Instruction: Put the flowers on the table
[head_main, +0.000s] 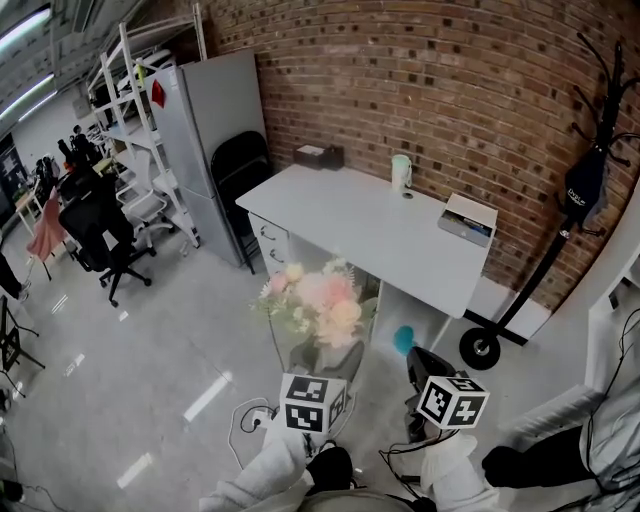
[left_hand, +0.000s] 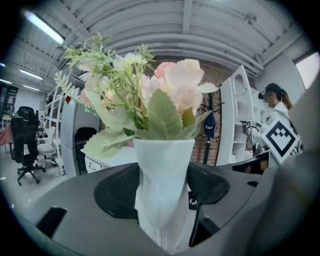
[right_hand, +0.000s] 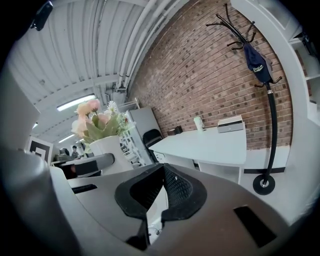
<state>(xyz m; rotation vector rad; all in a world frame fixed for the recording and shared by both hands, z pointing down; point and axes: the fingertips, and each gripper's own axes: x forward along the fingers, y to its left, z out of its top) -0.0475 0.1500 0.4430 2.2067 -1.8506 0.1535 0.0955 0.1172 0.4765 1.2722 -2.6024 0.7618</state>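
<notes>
The pink and cream flowers stand in a ribbed white vase, held in the air in front of the white table. My left gripper is shut on the vase, with a black pad pressed on each side of it. In the head view the left gripper hangs just short of the table's near edge. My right gripper is shut with nothing in it, and the right gripper sits beside the left one. In the right gripper view the flowers show at the left and the table lies ahead.
On the table stand a pale mug, a white box and a dark box. A black coat rack stands at the right. A folding chair, a grey cabinet and an office chair are at the left. Cables lie on the floor.
</notes>
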